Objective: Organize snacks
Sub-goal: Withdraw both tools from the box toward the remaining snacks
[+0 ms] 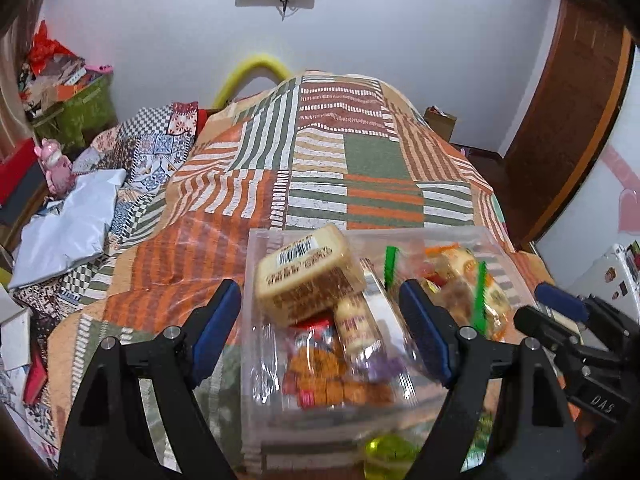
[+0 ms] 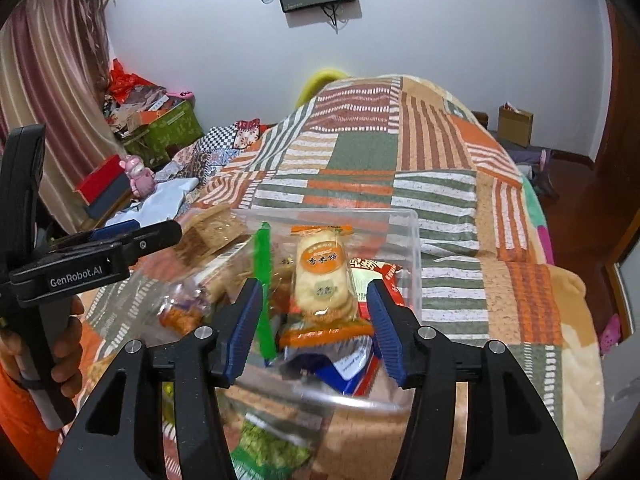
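Bed (image 1: pixel 360 152): patchwork quilt is carrying everything; surface looks soft, so lower gently.
Clear plastic bin (image 2: pixel 412 240): sitting at 6 o'clock on the quilt, holding the snacks.
Rice cracker pack (image 2: pixel 324 280): lying in the bin's 3 o'clock half, framed by the right hand-held gripper (image 2: pixel 316 320), whose jaws are standing apart, pressing nothing.
Left hand-held gripper (image 1: pixel 320 332): hovering wide open over the bread pack (image 1: pixel 304 272) at the bin's 9 o'clock.
Advice: be lifting clear straight upward.

Clear box (image 1: pixel 256 264) holds wrapped snacks (image 2: pixel 320 280).
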Motion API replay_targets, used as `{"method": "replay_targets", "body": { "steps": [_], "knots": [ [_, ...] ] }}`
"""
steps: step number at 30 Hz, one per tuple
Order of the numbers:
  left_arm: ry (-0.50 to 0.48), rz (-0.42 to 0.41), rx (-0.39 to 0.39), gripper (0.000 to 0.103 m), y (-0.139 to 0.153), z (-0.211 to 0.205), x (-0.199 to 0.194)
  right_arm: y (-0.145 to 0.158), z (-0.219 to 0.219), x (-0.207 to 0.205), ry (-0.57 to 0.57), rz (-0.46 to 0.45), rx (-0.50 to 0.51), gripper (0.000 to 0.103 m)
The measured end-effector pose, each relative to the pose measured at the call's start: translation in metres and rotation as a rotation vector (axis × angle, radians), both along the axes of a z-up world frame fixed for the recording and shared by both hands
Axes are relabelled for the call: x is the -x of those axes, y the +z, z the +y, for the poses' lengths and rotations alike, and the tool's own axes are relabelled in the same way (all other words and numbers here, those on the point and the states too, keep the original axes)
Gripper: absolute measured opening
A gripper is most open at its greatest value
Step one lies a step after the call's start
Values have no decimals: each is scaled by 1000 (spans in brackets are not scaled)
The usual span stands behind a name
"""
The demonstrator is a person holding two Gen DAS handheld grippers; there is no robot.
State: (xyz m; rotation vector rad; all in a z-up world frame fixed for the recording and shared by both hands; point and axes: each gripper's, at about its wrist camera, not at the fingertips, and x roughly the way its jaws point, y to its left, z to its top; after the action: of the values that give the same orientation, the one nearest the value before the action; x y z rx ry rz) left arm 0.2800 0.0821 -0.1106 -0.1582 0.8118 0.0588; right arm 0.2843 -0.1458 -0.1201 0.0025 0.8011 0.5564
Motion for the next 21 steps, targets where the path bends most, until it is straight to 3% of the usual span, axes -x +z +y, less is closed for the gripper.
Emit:
{"method": "replay_targets", "body": {
  "steps": [9, 21],
  "knots": [
    [-28, -7, -23, 82, 8, -4, 56, 12, -11, 34, 0, -20, 0, 59],
    [4, 103, 1, 82, -29, 19, 112, -14, -15, 74, 15, 63, 11, 60]
  ]
}}
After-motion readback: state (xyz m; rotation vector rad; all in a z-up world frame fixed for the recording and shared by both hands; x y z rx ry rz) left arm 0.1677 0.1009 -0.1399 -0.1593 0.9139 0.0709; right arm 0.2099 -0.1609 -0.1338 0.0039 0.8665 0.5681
